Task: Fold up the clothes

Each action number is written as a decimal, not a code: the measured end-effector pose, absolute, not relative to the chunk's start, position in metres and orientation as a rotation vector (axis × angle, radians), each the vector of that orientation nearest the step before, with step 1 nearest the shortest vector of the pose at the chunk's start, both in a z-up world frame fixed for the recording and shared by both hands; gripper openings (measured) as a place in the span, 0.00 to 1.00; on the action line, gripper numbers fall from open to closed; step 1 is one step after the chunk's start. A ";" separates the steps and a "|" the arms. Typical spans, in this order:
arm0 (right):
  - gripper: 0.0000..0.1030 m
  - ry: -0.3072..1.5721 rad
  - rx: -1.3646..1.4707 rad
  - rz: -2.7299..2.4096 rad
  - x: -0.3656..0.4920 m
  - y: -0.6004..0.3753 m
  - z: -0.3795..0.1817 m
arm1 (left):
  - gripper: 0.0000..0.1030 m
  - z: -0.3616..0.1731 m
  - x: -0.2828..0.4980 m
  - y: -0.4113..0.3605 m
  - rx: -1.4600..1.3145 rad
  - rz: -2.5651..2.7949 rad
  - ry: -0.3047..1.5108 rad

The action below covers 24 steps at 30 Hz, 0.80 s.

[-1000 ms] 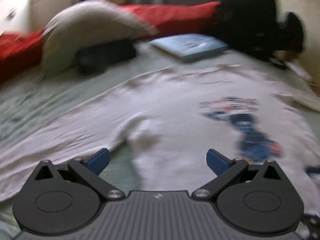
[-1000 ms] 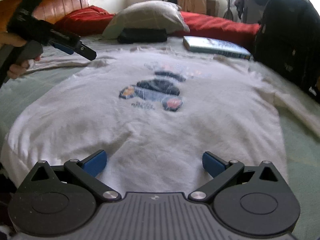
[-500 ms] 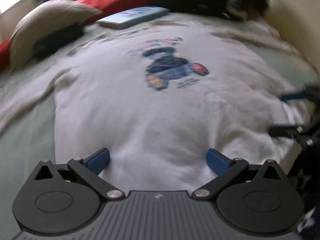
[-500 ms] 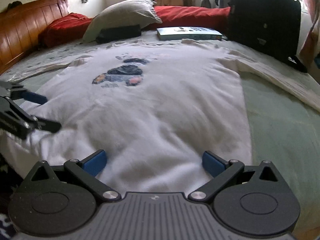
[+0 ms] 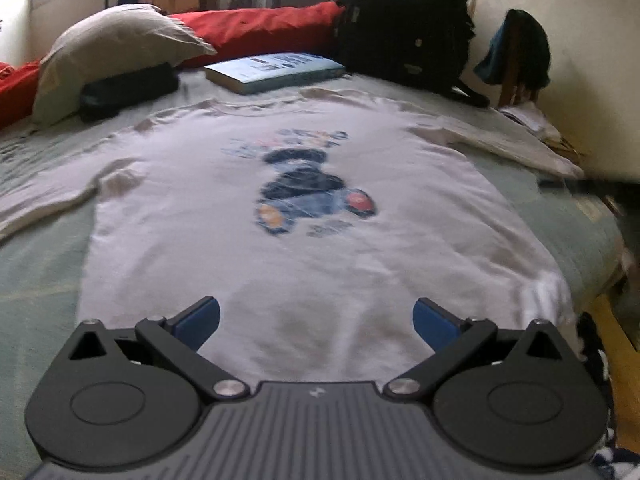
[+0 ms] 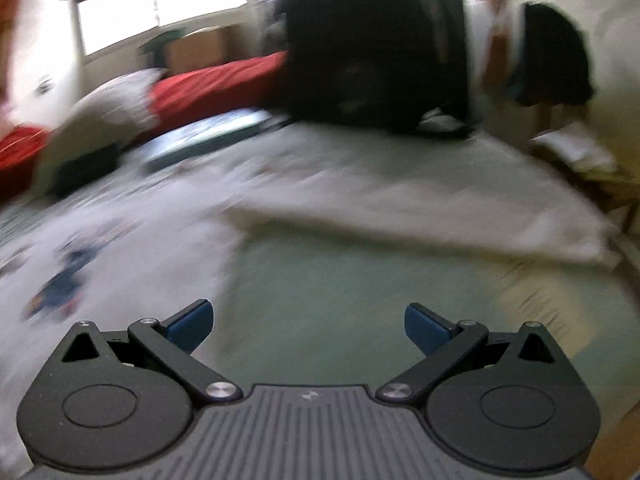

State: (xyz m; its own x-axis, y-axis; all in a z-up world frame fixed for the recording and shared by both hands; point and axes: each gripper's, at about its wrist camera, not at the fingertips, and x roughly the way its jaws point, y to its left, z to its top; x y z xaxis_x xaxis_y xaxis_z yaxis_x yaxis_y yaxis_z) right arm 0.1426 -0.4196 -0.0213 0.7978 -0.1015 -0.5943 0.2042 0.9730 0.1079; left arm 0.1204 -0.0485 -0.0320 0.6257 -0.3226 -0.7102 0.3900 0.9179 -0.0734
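The white sweatshirt [image 5: 304,240] is lying flat and unfolded on the bed [image 5: 36,272]; every fold is remaining. The left gripper [image 5: 316,316] is hovering spread at the near hem; the right gripper [image 6: 306,320] is hanging spread near the right sleeve [image 6: 420,216].

Bed [image 5: 44,272], pale green cover, bearing 7 things:

1. White sweatshirt [image 5: 192,216] with a blue bear print, spread flat and front up, both sleeves out to the sides, hem at the near edge.
2. Beige pillow [image 5: 116,48], at the head, left of centre.
3. Flat black pouch [image 5: 128,90], partly under the pillow's near edge.
4. 2 red cushions: 1 long [image 5: 260,26] across the head, 1 [image 5: 12,88] at the far left.
5. Light blue book [image 5: 276,70], closed, lying flat just beyond the sweatshirt's collar.
6. Black backpack [image 5: 404,28], upright at the head, right of the book.
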 end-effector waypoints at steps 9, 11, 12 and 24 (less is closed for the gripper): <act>1.00 0.648 0.393 -0.300 0.225 -0.590 -0.043 | 0.99 -0.041 0.124 -0.064 0.176 -0.352 0.817; 1.00 0.680 0.400 -0.329 0.231 -0.609 -0.056 | 0.99 -0.045 0.126 -0.066 0.189 -0.338 0.828; 1.00 0.698 0.394 -0.345 0.232 -0.615 -0.063 | 0.99 -0.046 0.127 -0.067 0.197 -0.332 0.833; 1.00 0.717 0.237 -0.345 0.213 -0.569 -0.036 | 0.99 -0.040 0.118 -0.067 0.219 -0.320 0.822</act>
State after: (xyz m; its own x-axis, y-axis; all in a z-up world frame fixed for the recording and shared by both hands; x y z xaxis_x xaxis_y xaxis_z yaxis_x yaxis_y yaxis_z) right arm 0.2133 -0.5687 -0.0359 0.7015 -0.2263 -0.6758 0.3866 0.9175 0.0940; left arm 0.1179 -0.0666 -0.0397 0.6368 -0.1940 -0.7462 0.3619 0.9298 0.0670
